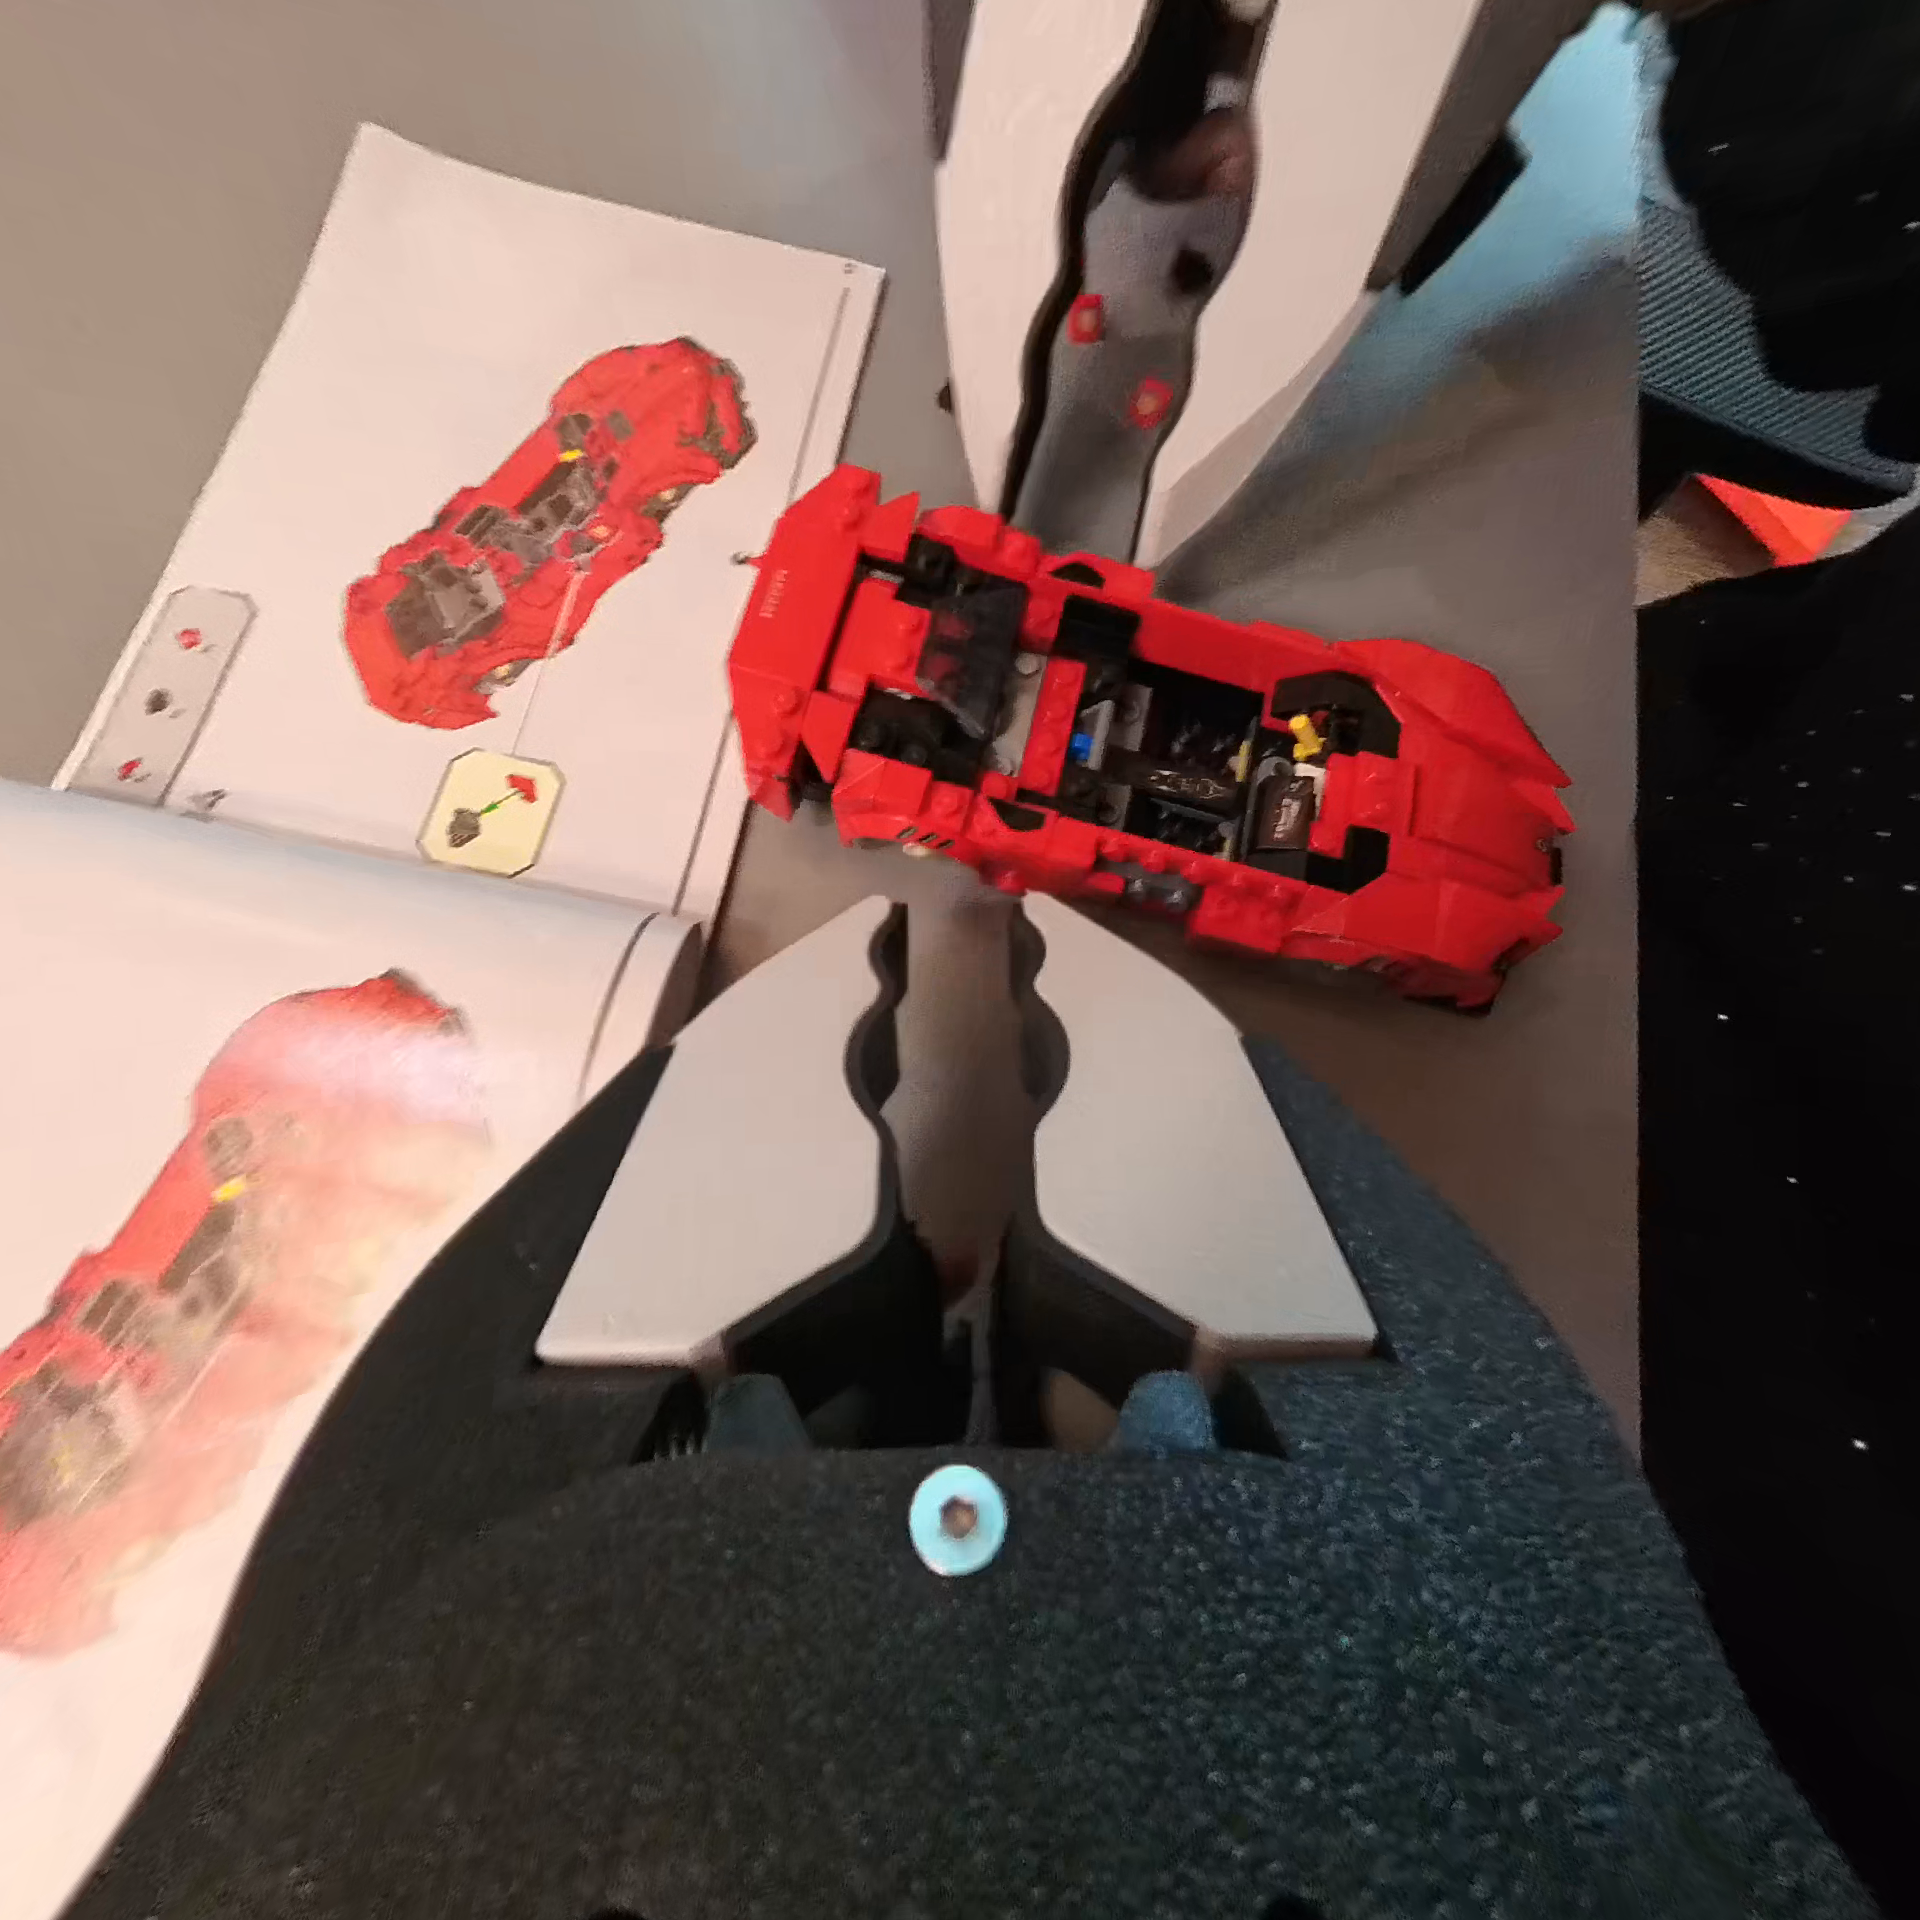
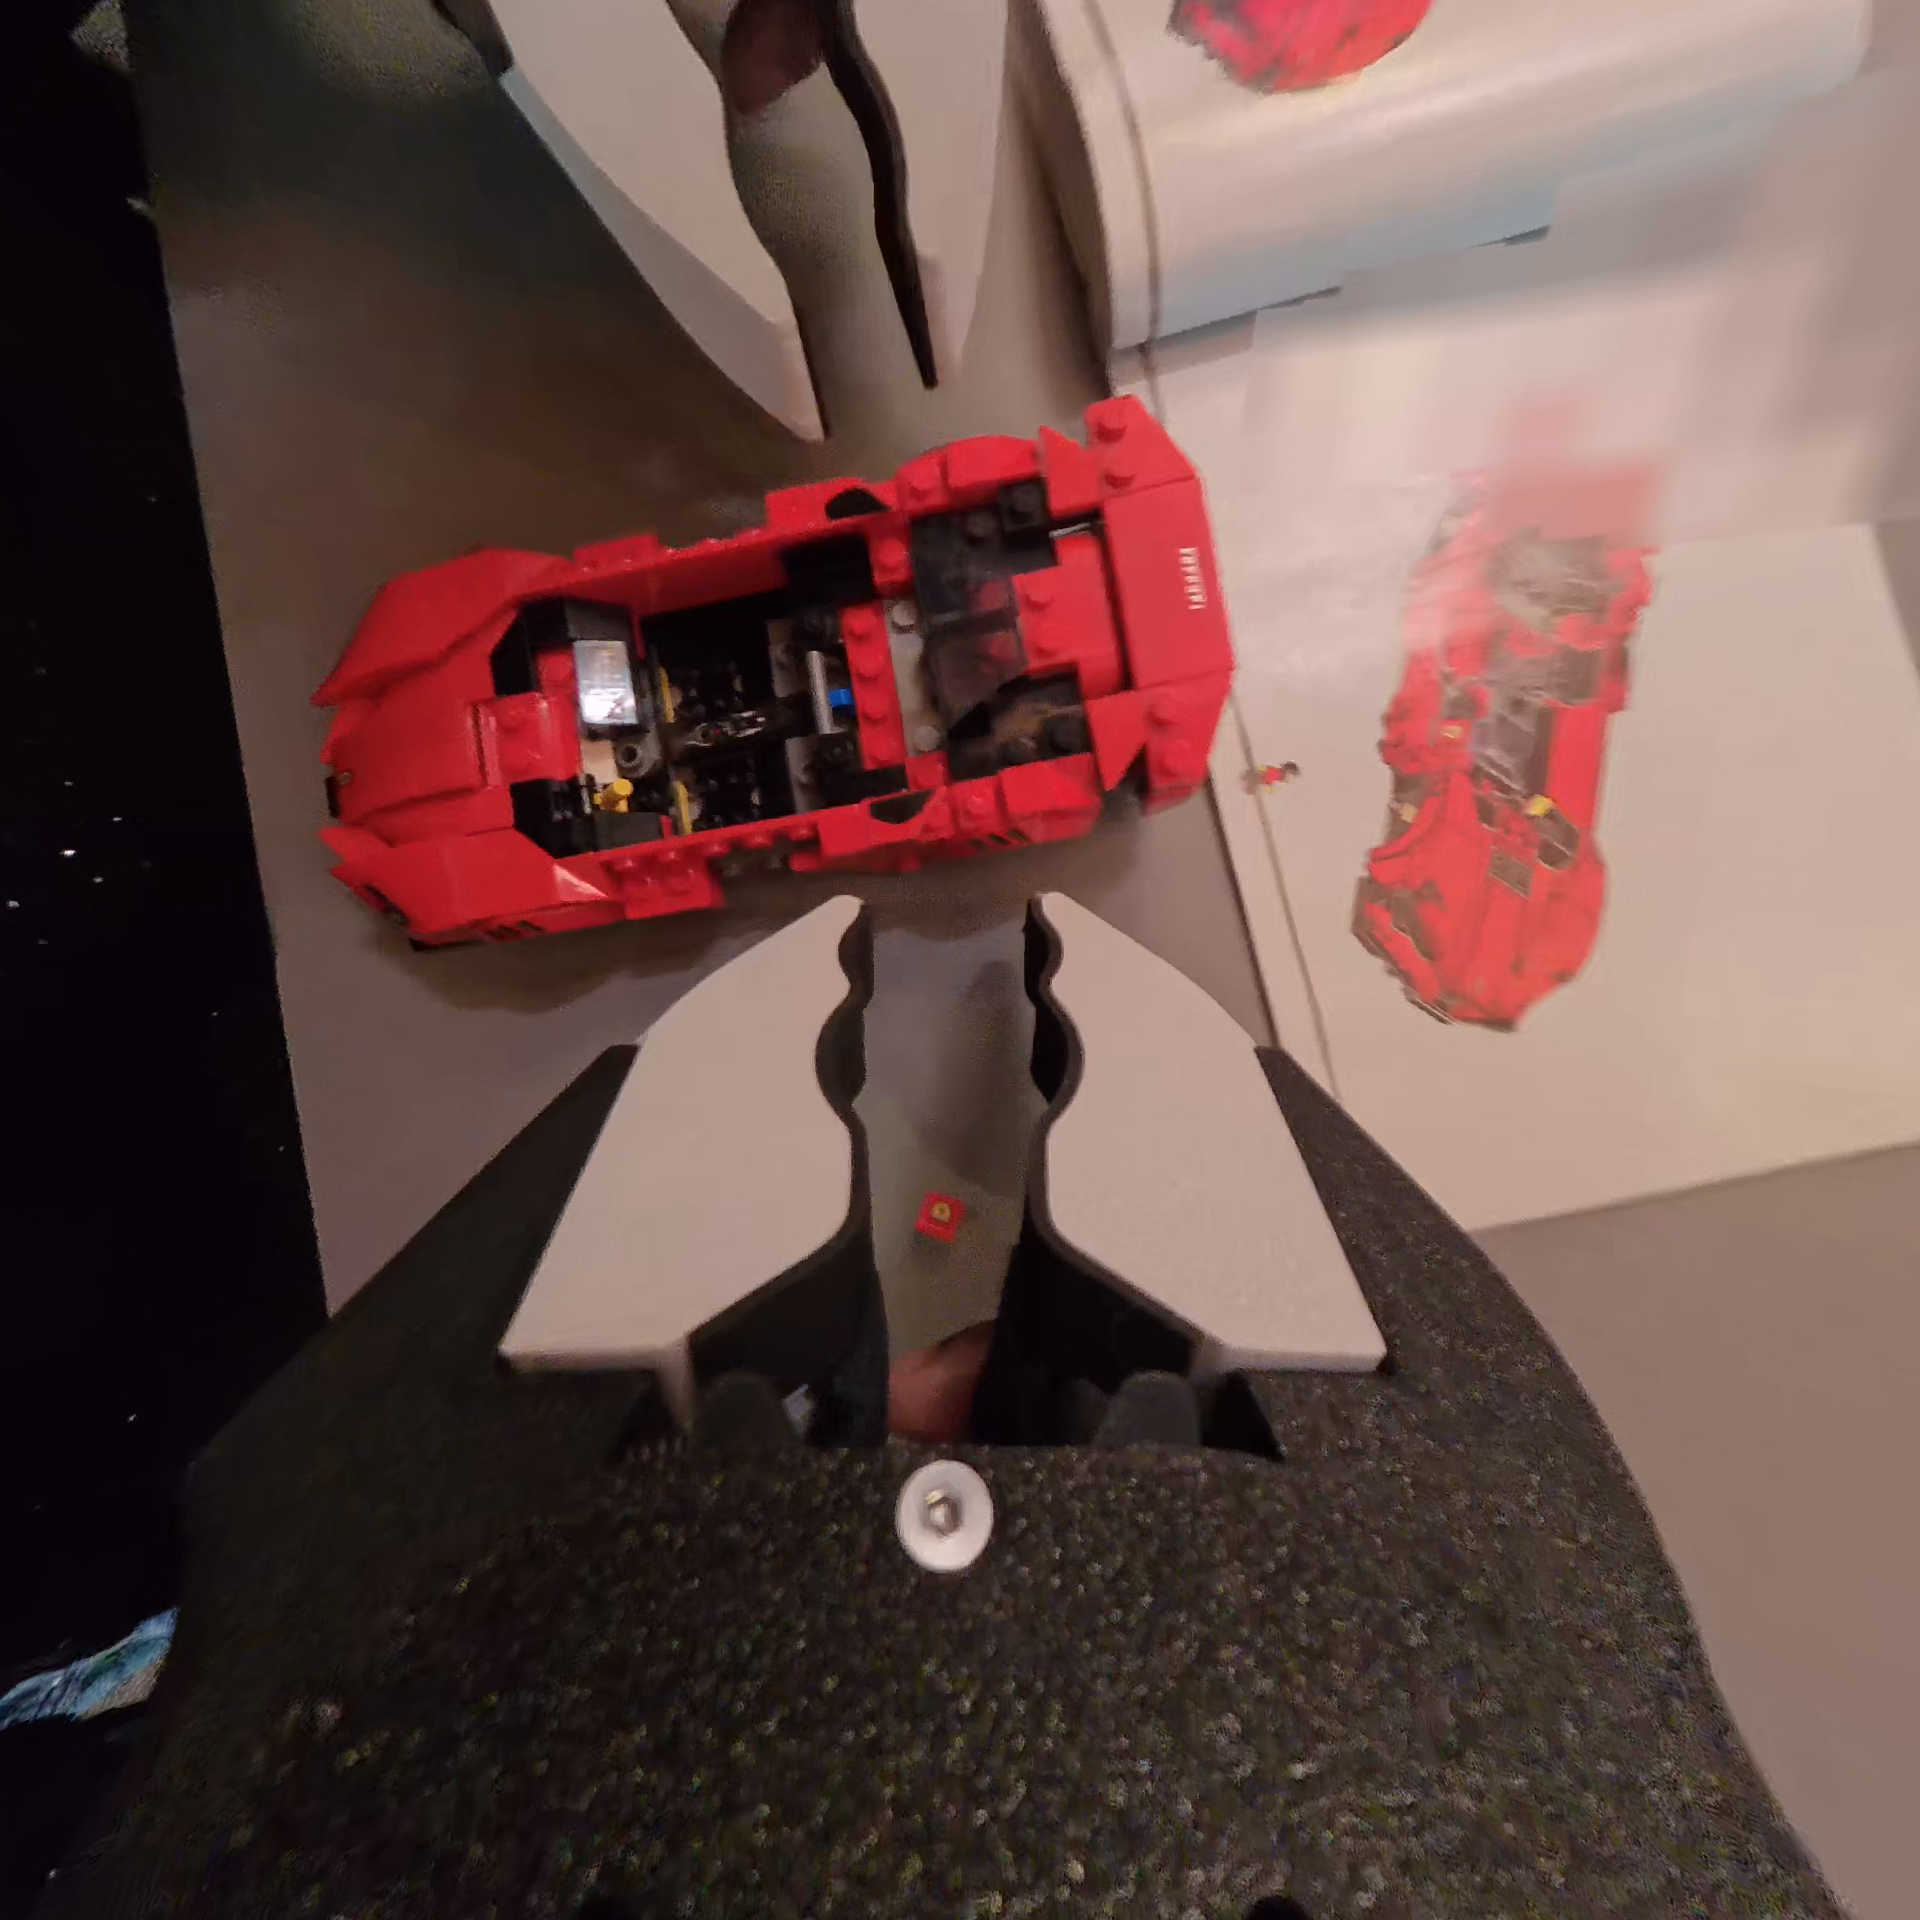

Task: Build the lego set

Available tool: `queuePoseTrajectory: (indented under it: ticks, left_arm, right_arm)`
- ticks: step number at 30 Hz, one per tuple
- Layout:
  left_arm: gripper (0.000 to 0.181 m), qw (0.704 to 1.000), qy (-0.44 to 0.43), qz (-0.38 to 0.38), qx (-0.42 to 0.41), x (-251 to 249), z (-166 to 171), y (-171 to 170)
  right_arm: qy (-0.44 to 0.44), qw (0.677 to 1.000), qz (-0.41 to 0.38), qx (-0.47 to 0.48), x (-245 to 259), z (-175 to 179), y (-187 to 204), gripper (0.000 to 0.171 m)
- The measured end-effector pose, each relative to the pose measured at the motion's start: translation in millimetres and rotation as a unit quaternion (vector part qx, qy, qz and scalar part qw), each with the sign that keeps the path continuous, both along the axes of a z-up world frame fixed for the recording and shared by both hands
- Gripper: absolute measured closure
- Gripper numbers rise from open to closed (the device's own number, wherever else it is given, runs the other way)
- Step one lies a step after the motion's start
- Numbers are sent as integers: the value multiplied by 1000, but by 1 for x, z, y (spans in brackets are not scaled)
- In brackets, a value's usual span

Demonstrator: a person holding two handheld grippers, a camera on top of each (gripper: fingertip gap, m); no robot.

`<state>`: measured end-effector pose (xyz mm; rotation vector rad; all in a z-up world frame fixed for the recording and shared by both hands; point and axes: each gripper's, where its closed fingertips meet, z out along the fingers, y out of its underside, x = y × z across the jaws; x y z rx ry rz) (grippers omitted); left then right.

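Note:
A part-built red lego car (image 1: 1143, 748) with an open black interior lies on the grey table, also in the right wrist view (image 2: 769, 686). My left gripper (image 1: 961, 920) is open and empty, its tips just short of the car's side. My right gripper (image 2: 945, 914) is open and empty on the car's opposite side. A small red tile (image 2: 940, 1216) lies on the table between the right fingers. In the left wrist view, two small red tiles (image 1: 1086, 315) (image 1: 1150, 400) and a dark piece (image 1: 1184, 265) show between the right gripper's fingers (image 1: 987, 312).
The open instruction booklet (image 1: 468, 582) lies beside the car's rear, also in the right wrist view (image 2: 1558, 831). The table edge (image 1: 1636, 935) runs just past the car's nose, with dark floor beyond. The left gripper (image 2: 727, 260) shows at the top of the right wrist view. One gripper's finger ends stand about 9 cm off the other's. The small red tile (image 2: 940, 1216) is about 6 cm from my right fingertips and 15 cm from my left. It turns up in the left wrist view (image 1: 1120, 405) as well.

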<state>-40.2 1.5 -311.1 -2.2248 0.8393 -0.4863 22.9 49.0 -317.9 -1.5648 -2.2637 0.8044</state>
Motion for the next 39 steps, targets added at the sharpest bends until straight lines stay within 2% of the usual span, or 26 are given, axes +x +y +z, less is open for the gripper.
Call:
queuePoseTrajectory:
  ticks: [3,5,8,13,18,21,26,30,33,39]
  left_arm:
    - [153,998,32,47,9,-21,4,9]
    - [155,995,50,79,23,-35,8,17]
    - [161,991,75,103,39,-48,10,28]
    - [156,989,104,103,28,-53,-2,34]
    - [154,991,83,102,19,-53,-6,35]
    - [153,991,76,110,21,-55,-5,36]
    - [163,996,32,76,24,-38,5,17]
    - [164,999,8,43,4,-17,2,-3]
    - [164,998,17,54,2,-15,-1,-8]
    - [164,996,32,74,26,-10,13,-17]
  right_arm:
    - [33,999,-35,17,1,14,16,143]
    - [54,996,-61,29,0,21,29,144]
    - [70,991,-101,46,-6,26,52,157]
    - [32,994,-89,61,-16,9,64,158]
    - [0,993,-99,61,-22,-12,73,156]
    - [4,992,-112,55,-22,-9,75,156]
    - [-5,999,-43,4,6,5,36,154]
    - [-61,998,15,-6,31,-12,-4,154]
    - [-44,998,25,-21,25,-11,-27,153]
    - [-9,1000,-11,-24,1,-13,-36,150]
